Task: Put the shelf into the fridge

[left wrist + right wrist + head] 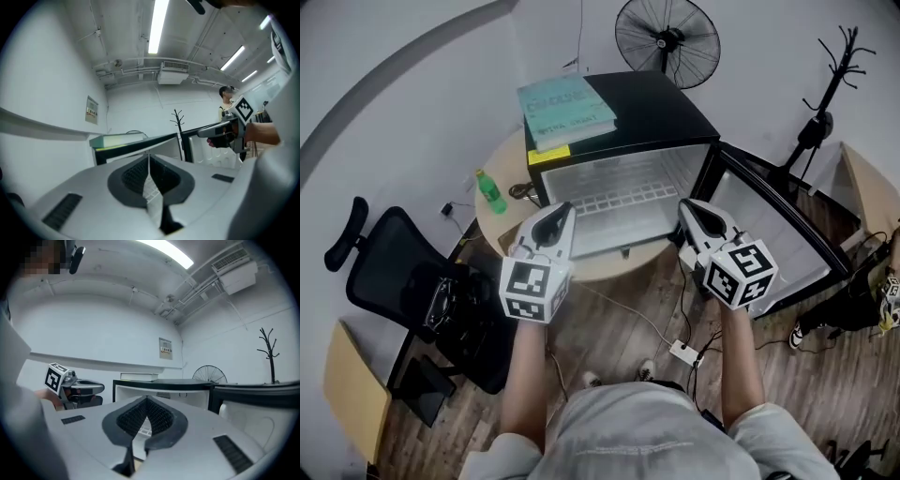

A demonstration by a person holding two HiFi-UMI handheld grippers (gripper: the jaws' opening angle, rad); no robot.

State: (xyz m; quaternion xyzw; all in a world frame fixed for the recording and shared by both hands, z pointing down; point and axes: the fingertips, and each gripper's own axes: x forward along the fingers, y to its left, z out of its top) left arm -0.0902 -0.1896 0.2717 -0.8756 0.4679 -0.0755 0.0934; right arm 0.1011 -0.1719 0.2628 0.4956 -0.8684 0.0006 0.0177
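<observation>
A black mini fridge [661, 111] stands on a round table with its door [778, 234] swung open to the right. The white grid shelf [623, 200] lies flat inside the fridge. My left gripper [562, 212] hovers at the left front of the opening and my right gripper [686, 208] at the right front. Both are shut and empty. In the left gripper view the jaws [149, 159] meet, with a sliver of white grid showing behind them. The right gripper view shows the same for its gripper [146, 401], which faces the fridge [164, 386].
A teal book [565, 111] lies on the fridge top. A green bottle [490, 191] stands on the table at the left. On the floor are a black office chair [403, 281] at the left and a power strip [684, 352] with cables. A fan [667, 39] and coat rack [825, 94] stand behind.
</observation>
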